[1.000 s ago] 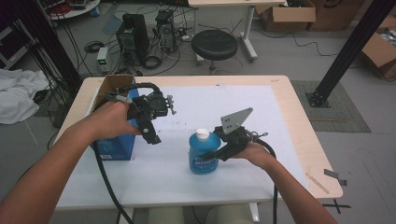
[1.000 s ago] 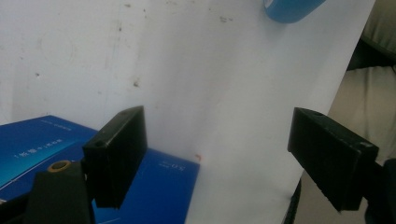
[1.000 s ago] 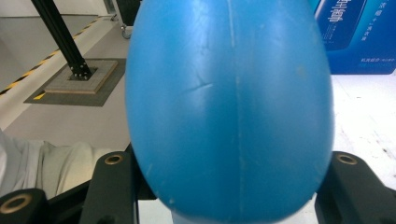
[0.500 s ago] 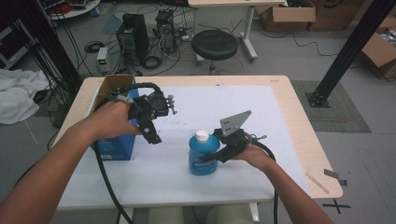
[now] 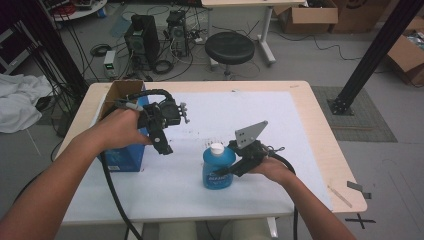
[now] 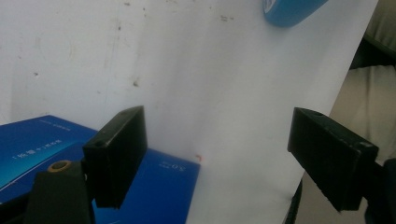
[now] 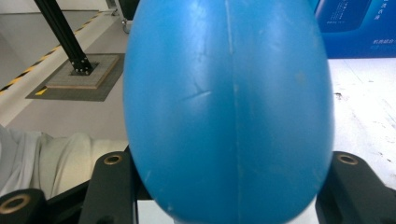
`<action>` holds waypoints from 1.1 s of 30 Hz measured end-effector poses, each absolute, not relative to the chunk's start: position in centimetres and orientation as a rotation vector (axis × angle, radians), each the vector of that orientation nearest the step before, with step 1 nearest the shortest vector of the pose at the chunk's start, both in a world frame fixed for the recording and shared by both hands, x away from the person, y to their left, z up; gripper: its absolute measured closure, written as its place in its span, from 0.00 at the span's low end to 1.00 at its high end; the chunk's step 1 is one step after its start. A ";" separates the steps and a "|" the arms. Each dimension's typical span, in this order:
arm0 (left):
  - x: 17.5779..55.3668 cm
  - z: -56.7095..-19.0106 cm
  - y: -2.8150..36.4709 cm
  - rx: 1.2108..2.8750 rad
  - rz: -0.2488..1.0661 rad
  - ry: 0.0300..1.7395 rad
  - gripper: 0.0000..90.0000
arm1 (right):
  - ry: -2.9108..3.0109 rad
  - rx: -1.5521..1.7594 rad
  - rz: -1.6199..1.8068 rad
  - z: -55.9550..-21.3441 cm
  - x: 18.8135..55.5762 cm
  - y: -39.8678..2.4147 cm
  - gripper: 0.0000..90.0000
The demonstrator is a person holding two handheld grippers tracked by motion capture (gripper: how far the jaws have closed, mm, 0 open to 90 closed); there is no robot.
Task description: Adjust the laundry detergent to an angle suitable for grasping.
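Observation:
A blue plastic bottle (image 5: 218, 170) with a white cap stands upright near the table's front middle. My right gripper (image 5: 229, 172) comes in from the right and is shut on the bottle's body. In the right gripper view the bottle (image 7: 229, 107) bulges between the two black jaws of this gripper (image 7: 229, 198). My left gripper (image 5: 162, 146) hangs above the table left of the bottle and points down. Its jaws are wide apart in the left gripper view (image 6: 219, 158), with nothing between them. The bottle's edge (image 6: 292, 7) shows at the top of that view.
A blue carton (image 5: 122, 159) lies at the table's left, under the left hand, also visible as the carton (image 6: 28, 144) (image 7: 355, 23). An open cardboard box (image 5: 120, 92) stands behind it. White paper (image 5: 300, 130) covers the tabletop. A stool (image 5: 230, 47) and computer gear stand on the floor beyond.
My right gripper has drawn the bottle slightly toward the table's front edge. The left gripper has stayed in place, open.

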State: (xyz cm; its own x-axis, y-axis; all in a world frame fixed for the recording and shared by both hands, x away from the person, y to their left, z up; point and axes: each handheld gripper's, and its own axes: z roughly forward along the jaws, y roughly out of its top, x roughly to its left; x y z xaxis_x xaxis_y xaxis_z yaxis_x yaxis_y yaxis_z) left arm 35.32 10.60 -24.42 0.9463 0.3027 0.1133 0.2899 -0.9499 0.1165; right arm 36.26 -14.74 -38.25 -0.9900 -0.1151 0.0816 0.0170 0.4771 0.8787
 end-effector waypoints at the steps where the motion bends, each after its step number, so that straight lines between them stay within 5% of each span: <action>1: 35.3 -24.4 10.6 3.000 0.199 0.459 0.23 | -2.591 0.085 -1.536 -38.2 36.2 -14.7 0.48; 33: 35.2 -24.6 10.7 2.998 0.197 0.461 0.23 | -2.603 -0.002 -1.512 -38.3 36.0 -15.1 0.36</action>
